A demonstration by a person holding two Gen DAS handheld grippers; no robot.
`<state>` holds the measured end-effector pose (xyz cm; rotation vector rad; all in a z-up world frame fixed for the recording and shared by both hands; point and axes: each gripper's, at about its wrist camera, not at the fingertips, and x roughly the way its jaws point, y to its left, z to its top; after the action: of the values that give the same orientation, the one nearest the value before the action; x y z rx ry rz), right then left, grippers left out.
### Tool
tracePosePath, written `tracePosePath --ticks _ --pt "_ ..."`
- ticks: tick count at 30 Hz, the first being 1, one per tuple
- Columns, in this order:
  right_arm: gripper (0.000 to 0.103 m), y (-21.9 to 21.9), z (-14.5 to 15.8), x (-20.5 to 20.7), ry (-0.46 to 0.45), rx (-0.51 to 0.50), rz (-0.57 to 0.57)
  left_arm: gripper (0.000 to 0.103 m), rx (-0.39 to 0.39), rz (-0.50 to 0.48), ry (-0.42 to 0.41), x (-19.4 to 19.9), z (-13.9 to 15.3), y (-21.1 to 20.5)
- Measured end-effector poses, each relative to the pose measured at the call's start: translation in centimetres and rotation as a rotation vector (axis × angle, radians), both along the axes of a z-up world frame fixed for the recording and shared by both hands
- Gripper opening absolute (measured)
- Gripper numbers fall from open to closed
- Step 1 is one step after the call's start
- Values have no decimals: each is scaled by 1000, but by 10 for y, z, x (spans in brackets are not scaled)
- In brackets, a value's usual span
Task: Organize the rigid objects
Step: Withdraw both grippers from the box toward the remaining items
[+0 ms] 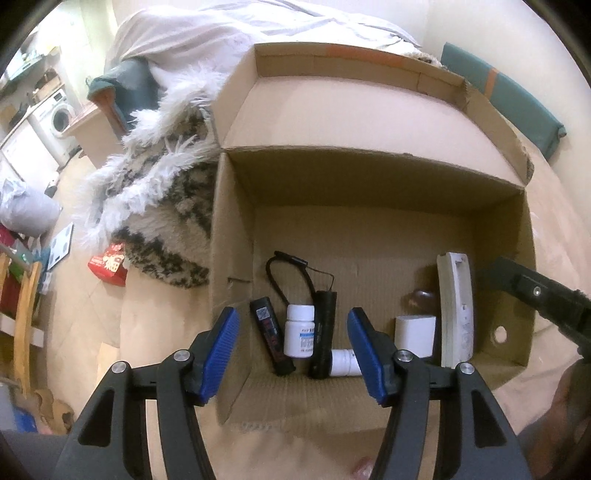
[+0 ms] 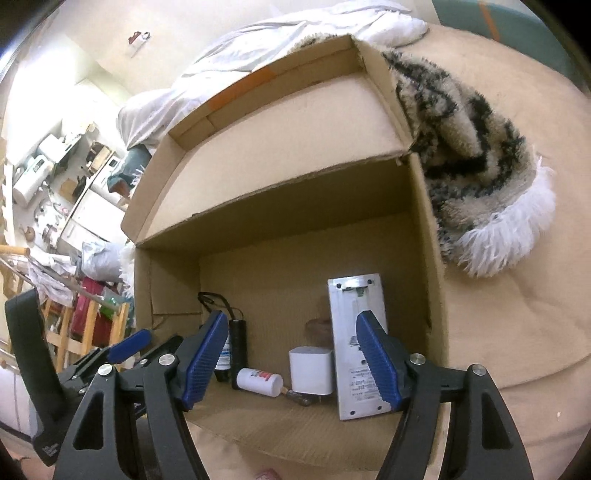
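Observation:
An open cardboard box (image 1: 369,177) lies on a beige bed and holds several rigid objects. In the left wrist view I see a white pill bottle (image 1: 300,330), a black flashlight (image 1: 323,332), a thin black device (image 1: 271,334), a white cube (image 1: 414,335) and a white remote (image 1: 456,310). My left gripper (image 1: 293,352) is open and empty, just above the box's near edge. In the right wrist view the box (image 2: 280,144), the remote (image 2: 356,347), the cube (image 2: 311,370) and a lying white bottle (image 2: 259,381) show. My right gripper (image 2: 291,360) is open and empty over the box's near edge.
A shaggy patterned blanket (image 1: 166,206) lies against the box's left side and shows in the right wrist view (image 2: 469,147) too. A red packet (image 1: 109,264) lies on the floor. White bedding (image 1: 229,33) is piled behind. The left gripper's body (image 2: 55,373) sits at the left.

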<state>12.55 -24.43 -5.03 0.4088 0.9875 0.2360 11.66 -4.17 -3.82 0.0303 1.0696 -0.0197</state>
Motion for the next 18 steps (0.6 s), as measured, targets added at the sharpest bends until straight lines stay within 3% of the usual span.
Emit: tracePosePath --ticks 8,18 --pt "76 -15 10 -21 -2 12 -40 58 -89 84 -5 -21 23 29" --pt "76 -11 14 -50 6 62 -14 58 -42 103 -1 -51 15 46"
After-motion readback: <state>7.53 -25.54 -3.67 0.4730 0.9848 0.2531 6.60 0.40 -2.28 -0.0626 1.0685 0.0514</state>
